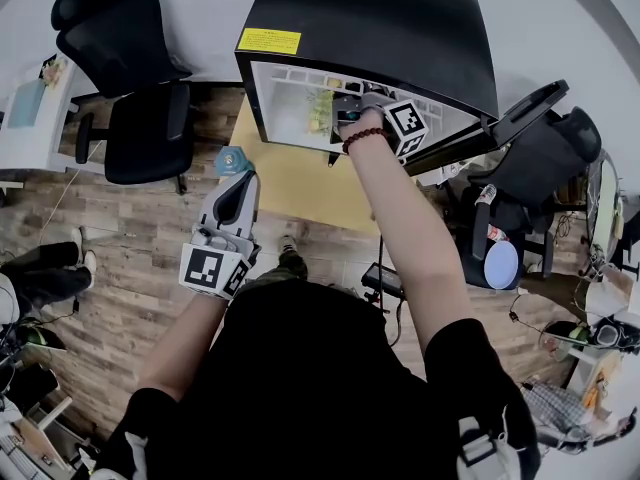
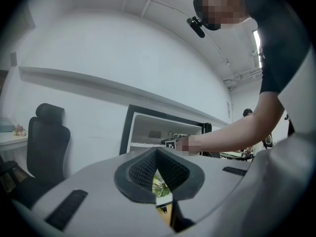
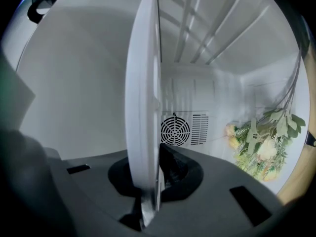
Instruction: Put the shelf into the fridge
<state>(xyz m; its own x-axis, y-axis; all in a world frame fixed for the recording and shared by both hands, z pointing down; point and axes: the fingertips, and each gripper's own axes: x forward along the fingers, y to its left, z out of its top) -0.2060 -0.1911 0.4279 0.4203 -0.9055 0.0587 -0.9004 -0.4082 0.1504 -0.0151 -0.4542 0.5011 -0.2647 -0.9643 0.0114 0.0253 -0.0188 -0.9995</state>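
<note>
Your right hand-held gripper clamped on the thin white shelf, edge-on inside the fridge; left hand-held gripper clenched, empty.

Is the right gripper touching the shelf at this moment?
Touching. The right gripper view shows the right gripper clamped on the edge of the white shelf, which stands upright between its jaws.
</note>
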